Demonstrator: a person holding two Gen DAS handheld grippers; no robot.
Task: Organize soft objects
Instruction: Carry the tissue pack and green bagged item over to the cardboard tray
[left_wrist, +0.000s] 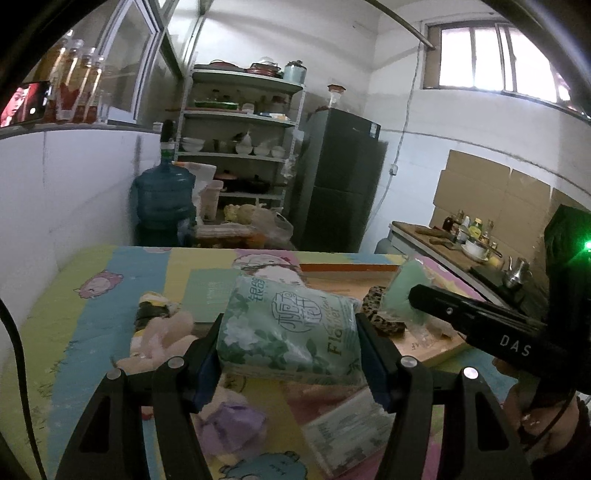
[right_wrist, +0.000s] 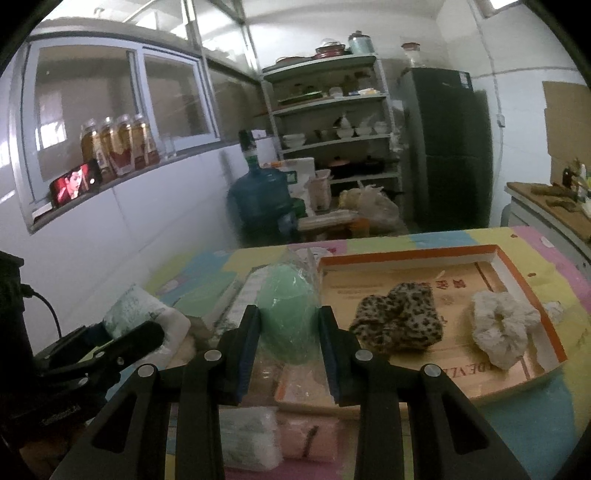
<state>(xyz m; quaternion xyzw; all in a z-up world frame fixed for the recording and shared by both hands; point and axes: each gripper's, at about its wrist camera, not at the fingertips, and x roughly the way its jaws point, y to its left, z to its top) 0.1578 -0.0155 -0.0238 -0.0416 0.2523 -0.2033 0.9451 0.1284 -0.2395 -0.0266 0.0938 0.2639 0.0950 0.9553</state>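
Note:
My left gripper is shut on a green floral tissue pack and holds it above the colourful table mat. My right gripper is shut on a green sponge in clear wrap, just left of the orange-rimmed shallow box. The sponge and right gripper also show in the left wrist view. In the box lie a leopard-print scrunchie and a white fluffy scrunchie. The tissue pack shows at the left in the right wrist view.
A plush toy, a purple soft item and more tissue packs lie on the mat. A pink towel lies below my right gripper. A water jug, shelves and fridge stand beyond the table.

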